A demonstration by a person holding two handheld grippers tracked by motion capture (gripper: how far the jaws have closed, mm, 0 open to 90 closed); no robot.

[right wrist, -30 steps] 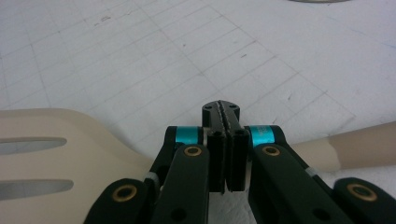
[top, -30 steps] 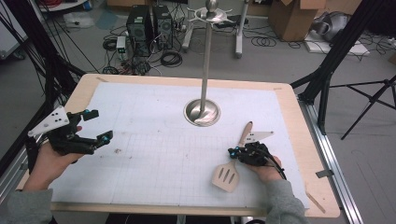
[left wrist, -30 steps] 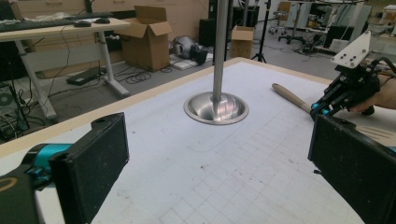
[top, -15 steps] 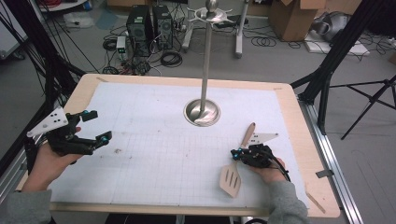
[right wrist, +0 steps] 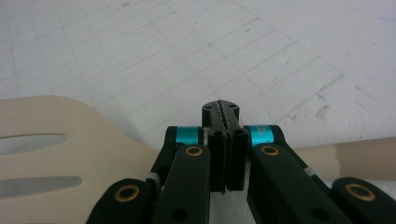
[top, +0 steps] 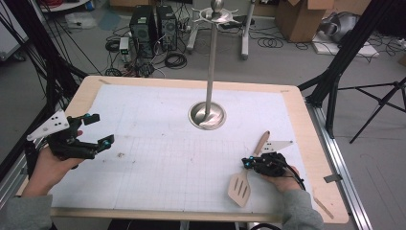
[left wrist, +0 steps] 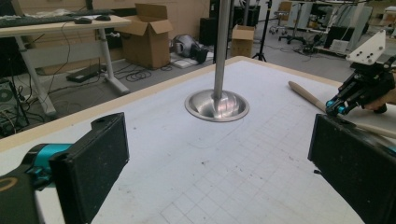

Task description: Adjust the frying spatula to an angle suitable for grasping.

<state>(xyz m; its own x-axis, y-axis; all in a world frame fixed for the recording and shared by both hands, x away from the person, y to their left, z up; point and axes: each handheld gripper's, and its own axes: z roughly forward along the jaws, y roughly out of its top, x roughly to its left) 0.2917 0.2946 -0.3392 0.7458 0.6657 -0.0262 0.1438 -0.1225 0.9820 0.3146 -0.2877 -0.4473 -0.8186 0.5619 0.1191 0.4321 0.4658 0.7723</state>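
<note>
Both grippers showed: right gripper (top: 247, 164) clamped shut over the wooden spatula (top: 241, 187), near right; left gripper (top: 97, 130) gaped open, empty, far left.

Two handheld black grippers, grey sleeves.
We see the left gripper (top: 98, 129) with a black frame, teal accents by its flat black padded jaws, and a grey three-cornered plate with small holes on top. The right gripper (top: 245, 163) has black linkage arms with brass-coloured pivot rings, teal bands, screws at the jaw tips, the same plate, and a black cable trailing. Both forearms wear grey sleeves (top: 21, 214).
</note>
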